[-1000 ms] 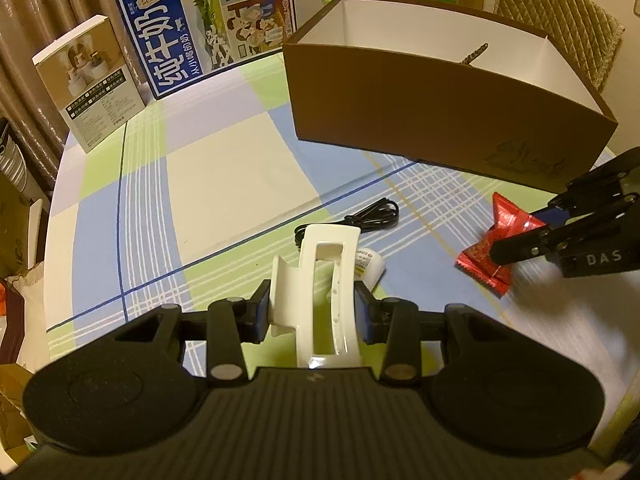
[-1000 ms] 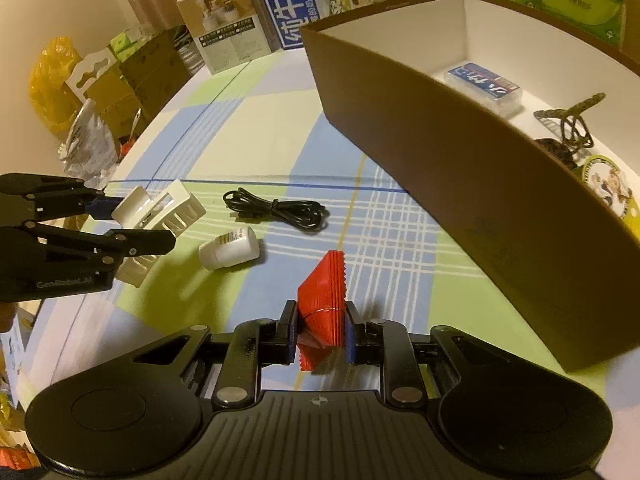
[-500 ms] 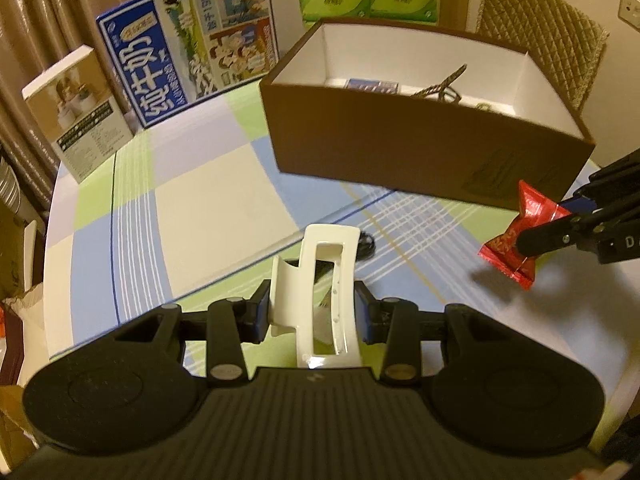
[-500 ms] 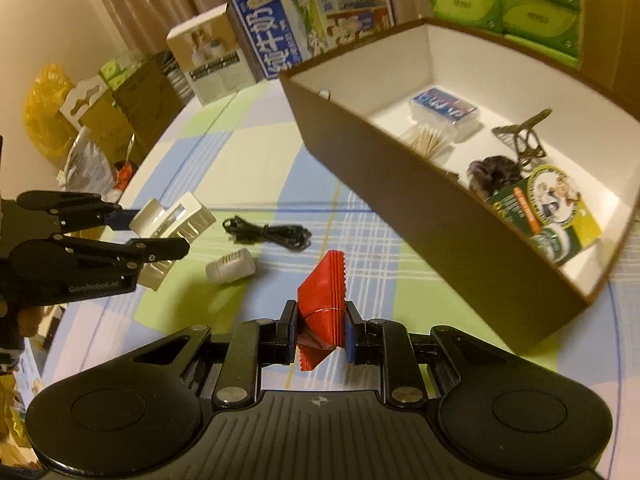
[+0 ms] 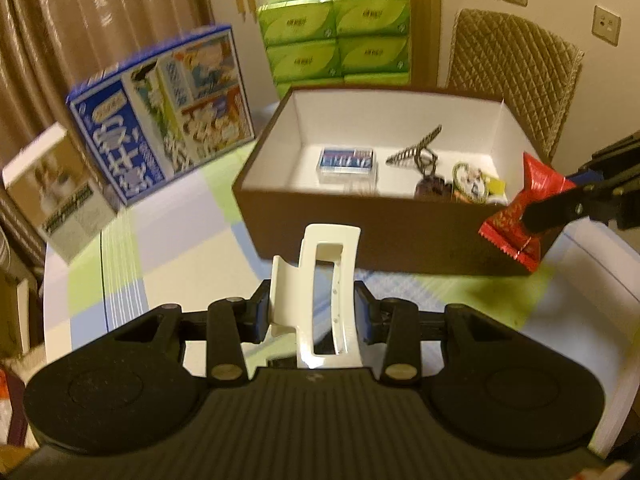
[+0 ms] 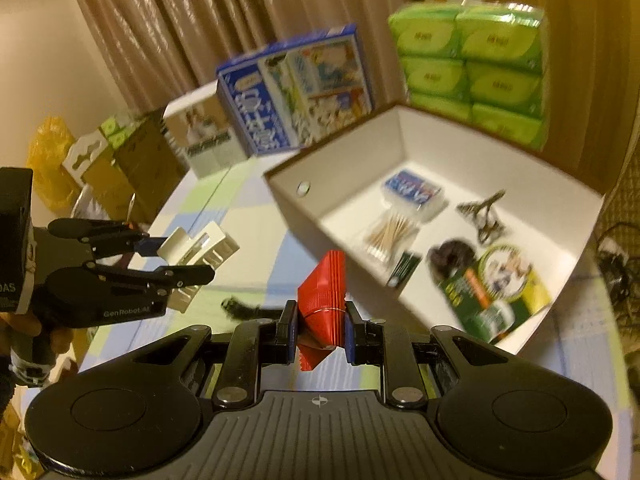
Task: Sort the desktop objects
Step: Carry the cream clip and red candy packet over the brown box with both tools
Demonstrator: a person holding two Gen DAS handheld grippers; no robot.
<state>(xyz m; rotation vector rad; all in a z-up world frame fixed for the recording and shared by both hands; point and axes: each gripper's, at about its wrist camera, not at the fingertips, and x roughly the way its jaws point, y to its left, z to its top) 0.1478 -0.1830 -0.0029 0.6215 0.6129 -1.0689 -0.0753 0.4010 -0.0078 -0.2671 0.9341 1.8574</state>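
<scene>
Both hands are loaded at once here. The left gripper [image 5: 313,307] has its jaws squeezed onto a white plastic claw hair clip [image 5: 320,292], held up in the air on the near side of the box. The right gripper [image 6: 320,326] is pinched on a crinkly red foil snack packet [image 6: 322,300], also lifted, hanging right at the near right corner of the box in the left wrist view.

The target is pretty clearly the open brown cardboard box with the white inside [image 5: 360,240] sitting on the checked blue-and-green tablecloth [image 5: 168,232]. It's already got a decent haul in it: a small blue-labelled clear case [image 6: 414,192], a bundle of cotton swabs [image 6: 390,234], a dark metal hair clip [image 6: 482,216], a dark fuzzy scrunchie-looking thing [image 6: 452,252] and a green printed packet [image 6: 494,292].

So I'd say it's well past halfway. What's left, going by what I can see: these two carried items need dropping in, and there's a blurry black thing, maybe a cable [image 6: 244,308], on the cloth just beyond the right gripper that probably goes in too. Whether anything else is on the table, I can't tell.

The blue milk carton box [image 5: 164,120], small white product box [image 5: 56,188] and green tissue packs [image 5: 336,36] at the far edge look like background.
</scene>
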